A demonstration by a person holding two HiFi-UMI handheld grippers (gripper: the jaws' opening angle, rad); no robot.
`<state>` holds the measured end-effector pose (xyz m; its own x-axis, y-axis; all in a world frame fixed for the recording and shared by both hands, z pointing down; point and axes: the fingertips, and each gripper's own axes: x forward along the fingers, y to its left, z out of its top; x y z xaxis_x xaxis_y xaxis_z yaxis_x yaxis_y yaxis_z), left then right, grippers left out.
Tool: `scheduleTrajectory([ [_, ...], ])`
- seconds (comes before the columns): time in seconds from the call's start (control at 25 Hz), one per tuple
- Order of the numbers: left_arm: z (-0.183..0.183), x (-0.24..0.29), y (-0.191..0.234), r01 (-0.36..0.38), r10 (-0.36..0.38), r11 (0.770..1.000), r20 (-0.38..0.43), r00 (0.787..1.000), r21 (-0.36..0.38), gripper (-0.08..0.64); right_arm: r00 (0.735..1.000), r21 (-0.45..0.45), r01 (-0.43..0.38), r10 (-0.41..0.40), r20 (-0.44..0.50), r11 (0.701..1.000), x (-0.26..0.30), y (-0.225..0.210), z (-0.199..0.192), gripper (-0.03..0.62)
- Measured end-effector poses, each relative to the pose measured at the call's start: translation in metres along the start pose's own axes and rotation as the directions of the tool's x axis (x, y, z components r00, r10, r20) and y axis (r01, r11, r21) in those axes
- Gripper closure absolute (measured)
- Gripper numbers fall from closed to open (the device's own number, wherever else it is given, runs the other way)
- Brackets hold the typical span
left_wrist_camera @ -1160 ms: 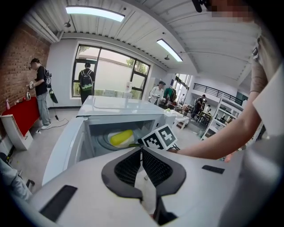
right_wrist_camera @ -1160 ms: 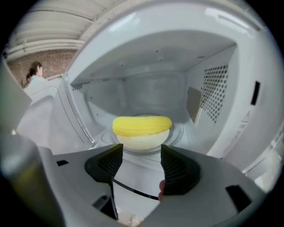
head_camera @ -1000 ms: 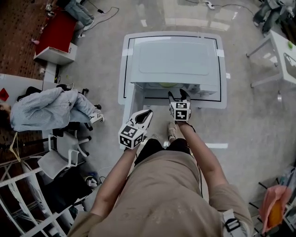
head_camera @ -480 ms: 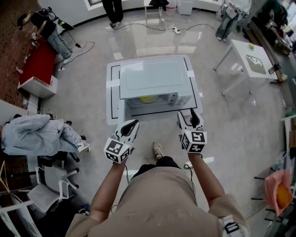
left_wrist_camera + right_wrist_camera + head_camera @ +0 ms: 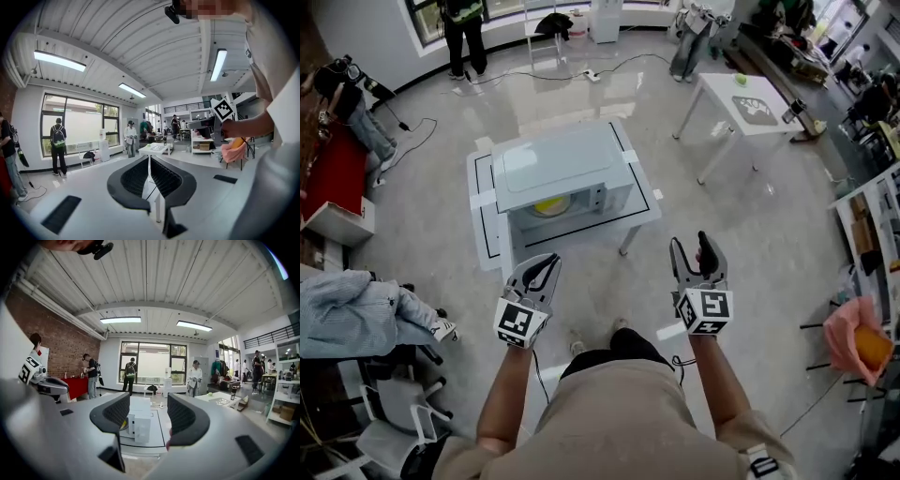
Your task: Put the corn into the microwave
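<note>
The white microwave [image 5: 562, 169] stands on a small white table [image 5: 487, 234] ahead of me. Something yellow, the corn [image 5: 548, 204], shows in its front opening. From here I cannot tell how the door stands. Both grippers hang in the air well short of the table. The left gripper [image 5: 542, 272] is shut with nothing in it, only a slit between its pads [image 5: 161, 178]. The right gripper [image 5: 691, 248] is open and empty. In the right gripper view the microwave [image 5: 138, 423] and a bit of the corn [image 5: 123, 425] lie far beyond the right gripper [image 5: 148, 413].
A second white table [image 5: 750, 103] stands at the back right. To the left are a chair with a grey jacket [image 5: 356, 314] and a red table [image 5: 328, 178]. A pink cloth [image 5: 853, 342] hangs at the right. People stand by the windows [image 5: 464, 19].
The person has backed away from the microwave. The right gripper, at the microwave's front a second ago, has come back and out to the right. The left has drawn back too.
</note>
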<state>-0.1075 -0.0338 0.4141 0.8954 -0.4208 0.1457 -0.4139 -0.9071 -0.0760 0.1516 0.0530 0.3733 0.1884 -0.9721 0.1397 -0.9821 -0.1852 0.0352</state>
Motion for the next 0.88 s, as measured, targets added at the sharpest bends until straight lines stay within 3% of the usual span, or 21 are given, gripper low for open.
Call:
scheduleTrajectory([
  [0.12, 0.008, 0.009, -0.028, 0.016, -0.016, 0.999, -0.006, 1.000, -0.029, 0.557, 1.000, 0.000, 0.007, -0.007, 0.007, 1.000, -0.023, -0.026, -0.004, 0.336],
  [0.24, 0.016, 0.020, -0.048, 0.000, 0.002, 0.993, 0.017, 1.000, -0.119, 0.557, 1.000, 0.003, -0.011, 0.011, 0.005, 1.000, -0.041, -0.051, -0.013, 0.336],
  [0.44, 0.008, 0.042, -0.079, -0.057, 0.072, 0.957, 0.042, 0.997, -0.285, 0.557, 0.995, 0.017, -0.095, 0.095, -0.020, 0.995, -0.059, -0.080, -0.035, 0.336],
  [0.8, -0.016, 0.060, -0.155, -0.131, 0.134, 0.938, -0.011, 0.991, -0.321, 0.557, 0.980, 0.114, -0.171, 0.181, -0.080, 0.979, -0.091, -0.140, -0.089, 0.344],
  [0.88, -0.017, 0.061, -0.163, -0.139, 0.142, 0.934, -0.015, 0.990, -0.329, 0.557, 0.978, 0.087, -0.174, 0.182, -0.098, 0.981, -0.095, -0.148, -0.093, 0.415],
])
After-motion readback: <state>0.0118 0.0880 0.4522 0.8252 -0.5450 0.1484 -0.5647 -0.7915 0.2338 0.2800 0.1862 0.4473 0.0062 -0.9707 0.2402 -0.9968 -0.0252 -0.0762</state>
